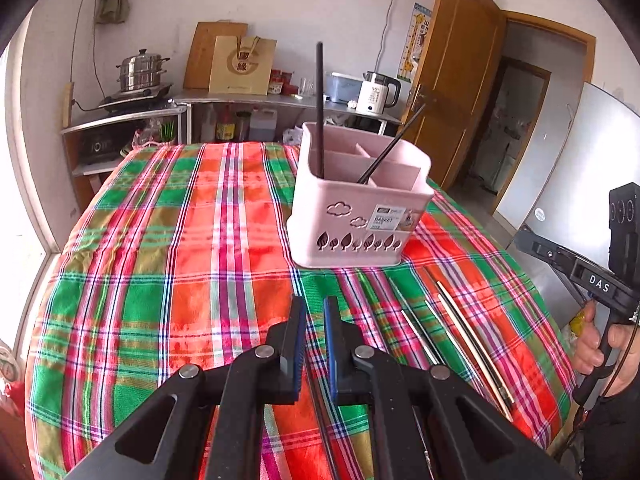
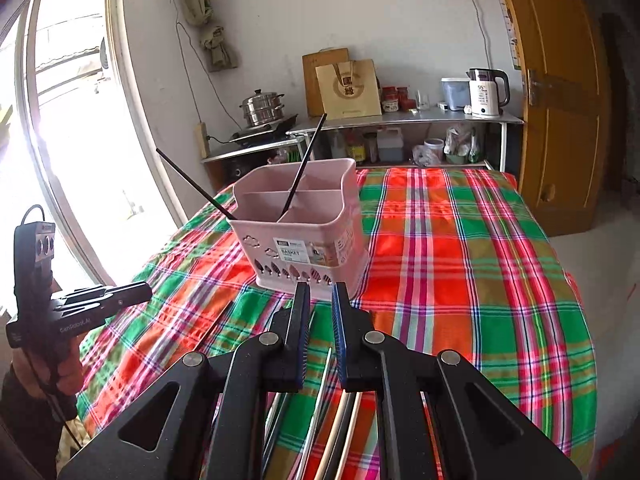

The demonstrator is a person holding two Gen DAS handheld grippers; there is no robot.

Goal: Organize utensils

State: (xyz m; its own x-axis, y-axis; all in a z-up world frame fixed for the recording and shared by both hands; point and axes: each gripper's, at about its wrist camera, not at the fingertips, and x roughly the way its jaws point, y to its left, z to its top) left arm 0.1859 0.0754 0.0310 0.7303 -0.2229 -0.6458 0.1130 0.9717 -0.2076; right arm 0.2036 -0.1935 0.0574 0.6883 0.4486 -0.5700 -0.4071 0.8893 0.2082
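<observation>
A pink divided utensil basket stands on the plaid tablecloth; it also shows in the right wrist view. Two black chopsticks lean in separate compartments. Several loose chopsticks lie on the cloth in front of the basket, right of my left gripper. In the right wrist view they lie directly under my right gripper. Both grippers hover above the cloth with a narrow gap between the fingers and hold nothing. A dark chopstick lies under the left gripper.
A metal counter stands behind the table with a steamer pot, paper bag and kettle. A wooden door is at right, a window at left. The table edge drops off near both hands.
</observation>
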